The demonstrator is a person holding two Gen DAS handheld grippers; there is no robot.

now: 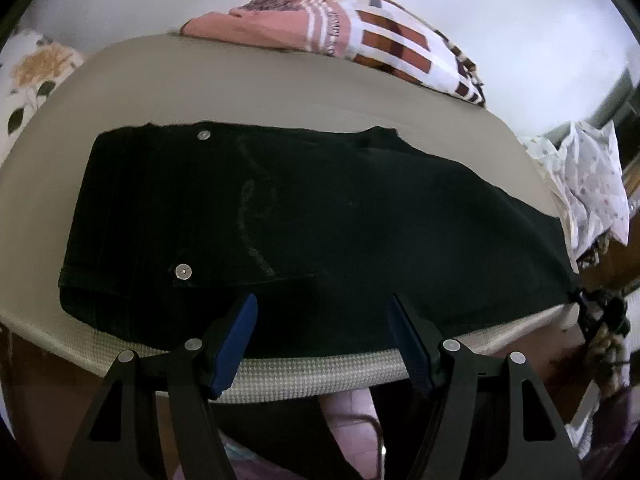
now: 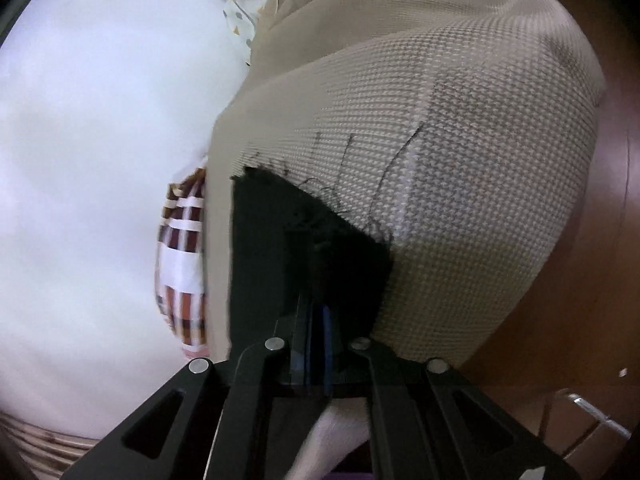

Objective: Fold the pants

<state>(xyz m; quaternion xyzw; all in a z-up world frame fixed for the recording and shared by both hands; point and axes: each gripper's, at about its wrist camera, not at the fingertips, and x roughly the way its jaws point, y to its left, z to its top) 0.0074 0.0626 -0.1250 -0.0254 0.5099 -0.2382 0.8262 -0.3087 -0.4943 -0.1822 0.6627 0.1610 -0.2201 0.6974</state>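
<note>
- Left wrist view: the black pants (image 1: 304,220) lie flat across a beige mattress (image 1: 248,80), waist end at the left and the legs running off toward the right edge
- The cloth is dark, matte and heavy-looking, with faint pale stitching curving across it and two round silver metal buttons (image 1: 183,271) near the waist
- The mattress top is smooth and taupe; its side band (image 1: 312,372) is a coarse woven mesh in a pale houndstooth-like weave, rounded along the near edge
- The left gripper (image 1: 324,332) hangs at the near edge of the mattress with its two blue-padded fingers (image 1: 236,344) spread wide apart, grasping nothing; the pants' lower edge lies between and just beyond them
- At the far side rests a folded blanket (image 1: 360,36), soft, in pink, white and rust-brown checks with a striped band
- A thin white spotted cloth (image 1: 592,176) hangs crumpled at the right
- Right wrist view: the right gripper (image 2: 316,340) is clenched on a frayed end of the pants (image 2: 304,240), the blue pads pressed nearly together with black fabric between them
- Loose black threads straggle from that ragged hem over the mesh side of the mattress (image 2: 460,180), whose bumpy grid texture shows plainly here
- The checked blanket (image 2: 180,264) shows at the left against a plain white wall (image 2: 100,140), and brown wooden flooring (image 2: 600,280) curves along the right
</note>
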